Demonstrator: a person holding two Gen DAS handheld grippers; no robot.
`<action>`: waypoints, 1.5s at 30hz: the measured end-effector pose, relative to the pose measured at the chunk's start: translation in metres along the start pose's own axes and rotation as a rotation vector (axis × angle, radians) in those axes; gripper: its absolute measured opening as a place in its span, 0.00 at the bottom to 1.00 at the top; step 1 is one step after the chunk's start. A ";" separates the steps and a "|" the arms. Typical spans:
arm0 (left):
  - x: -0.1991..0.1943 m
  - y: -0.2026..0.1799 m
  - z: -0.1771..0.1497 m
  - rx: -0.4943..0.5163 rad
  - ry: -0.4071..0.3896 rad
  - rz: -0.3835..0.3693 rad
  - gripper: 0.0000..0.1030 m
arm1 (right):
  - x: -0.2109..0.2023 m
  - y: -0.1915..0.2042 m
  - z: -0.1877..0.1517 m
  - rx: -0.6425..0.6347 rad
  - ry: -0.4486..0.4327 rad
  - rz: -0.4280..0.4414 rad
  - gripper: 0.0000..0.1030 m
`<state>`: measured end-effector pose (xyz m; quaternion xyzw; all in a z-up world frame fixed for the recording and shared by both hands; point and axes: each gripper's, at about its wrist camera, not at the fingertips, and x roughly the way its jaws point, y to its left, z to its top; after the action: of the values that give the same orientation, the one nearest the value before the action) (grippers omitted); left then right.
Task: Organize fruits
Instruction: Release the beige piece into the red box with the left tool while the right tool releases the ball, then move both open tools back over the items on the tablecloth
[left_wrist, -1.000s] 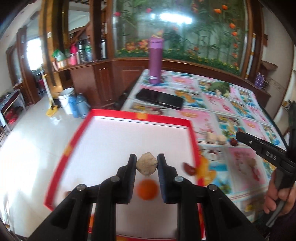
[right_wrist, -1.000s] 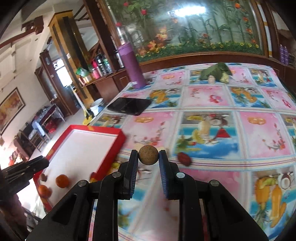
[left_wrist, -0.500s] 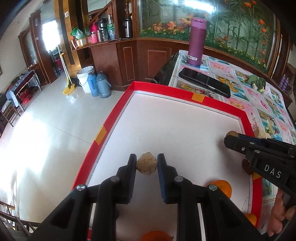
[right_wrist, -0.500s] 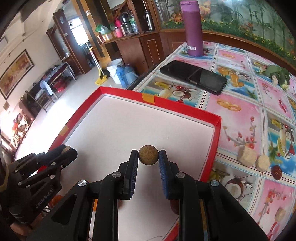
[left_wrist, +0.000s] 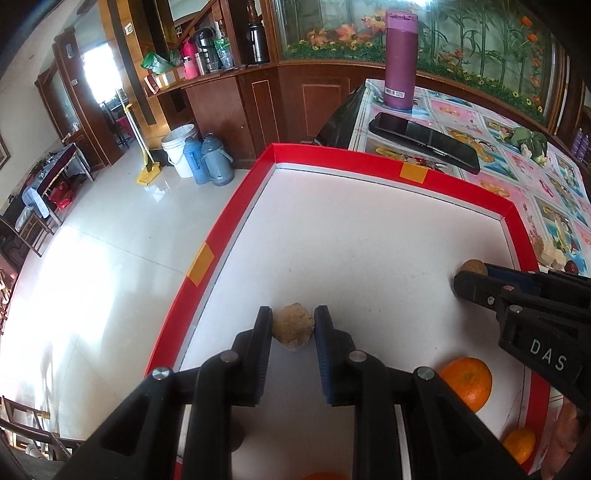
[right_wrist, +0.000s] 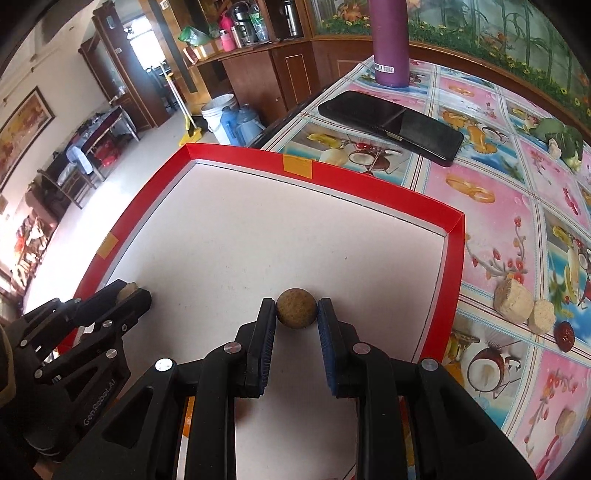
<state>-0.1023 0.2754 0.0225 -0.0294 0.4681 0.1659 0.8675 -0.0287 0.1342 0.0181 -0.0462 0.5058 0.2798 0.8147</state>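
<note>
Two tools over the red-rimmed tray (left_wrist: 388, 168) (white floor) pinch lumps; right tool (right_wrist: 296, 325) opening; tiled room.

Two oranges (left_wrist: 467, 382) lie fully visible in one red-rimmed tray (left_wrist: 236, 225); two brown fruits are held, one lumpy fruit (left_wrist: 293, 326), one round fruit (right_wrist: 296, 308). On the desk (right_wrist: 491, 177): two pale chunks (right_wrist: 513, 301), one dark red fruit (right_wrist: 565, 330), one purple bottle (left_wrist: 399, 59), one phone (right_wrist: 391, 123).
</note>
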 end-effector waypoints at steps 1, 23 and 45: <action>0.000 0.000 0.000 -0.004 0.003 0.003 0.29 | 0.000 -0.001 0.002 0.006 0.005 0.013 0.32; -0.078 -0.074 -0.018 0.064 -0.139 -0.136 0.76 | -0.148 -0.167 -0.095 0.197 -0.250 -0.020 0.36; -0.095 -0.168 -0.017 0.287 -0.146 -0.212 0.77 | -0.126 -0.198 -0.125 0.139 -0.150 -0.138 0.37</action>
<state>-0.1109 0.0889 0.0733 0.0575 0.4170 0.0067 0.9070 -0.0714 -0.1282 0.0237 -0.0034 0.4573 0.1899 0.8688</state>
